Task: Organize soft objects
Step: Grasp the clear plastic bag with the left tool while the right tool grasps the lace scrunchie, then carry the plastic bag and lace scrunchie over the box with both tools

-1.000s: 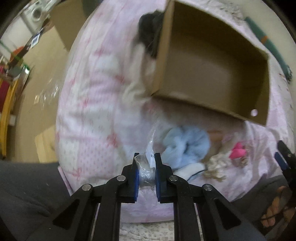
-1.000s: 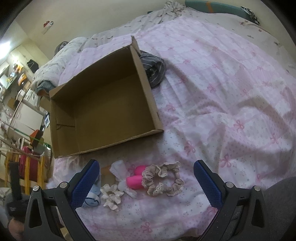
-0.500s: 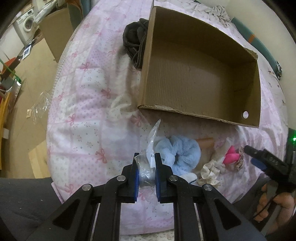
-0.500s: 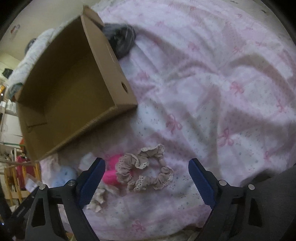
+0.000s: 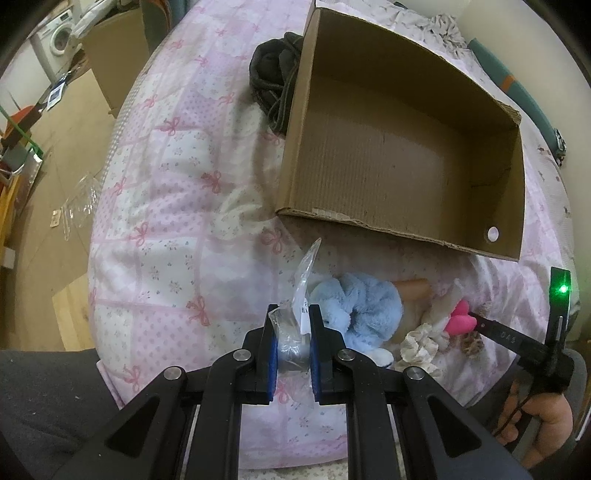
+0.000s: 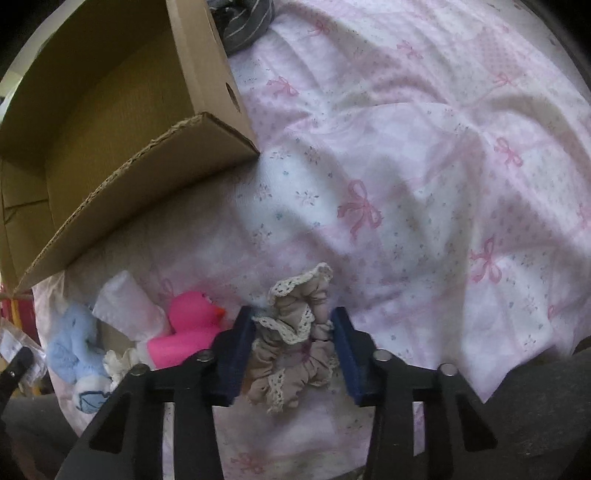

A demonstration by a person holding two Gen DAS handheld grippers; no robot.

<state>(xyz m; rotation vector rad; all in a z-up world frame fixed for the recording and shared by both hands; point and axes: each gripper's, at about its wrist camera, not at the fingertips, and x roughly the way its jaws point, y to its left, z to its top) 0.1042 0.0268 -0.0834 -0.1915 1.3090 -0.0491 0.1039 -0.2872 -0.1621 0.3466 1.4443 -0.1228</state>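
- The right gripper (image 6: 293, 354) has come down over the beige lace scrunchie (image 6: 291, 332); its jaws have just been closing and now squeeze the scrunchie on the quilt (image 6: 424, 184).
- The left gripper (image 5: 292, 343) stays clenched on a crumpled plastic bag (image 5: 295, 332).
- Just beside lie the pink duck (image 6: 190, 326) and the blue plush scrunchie (image 5: 360, 308).
- Farther away, the cardboard box (image 5: 406, 155) is empty; lifting the scrunchie there is probably next.

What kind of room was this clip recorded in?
Most likely a bedroom in a lived-in home. The work surface is a bed with a pink bow-print quilted bedspread, a brown open cardboard box sits on it, and a white washing machine stands at the room's edge.
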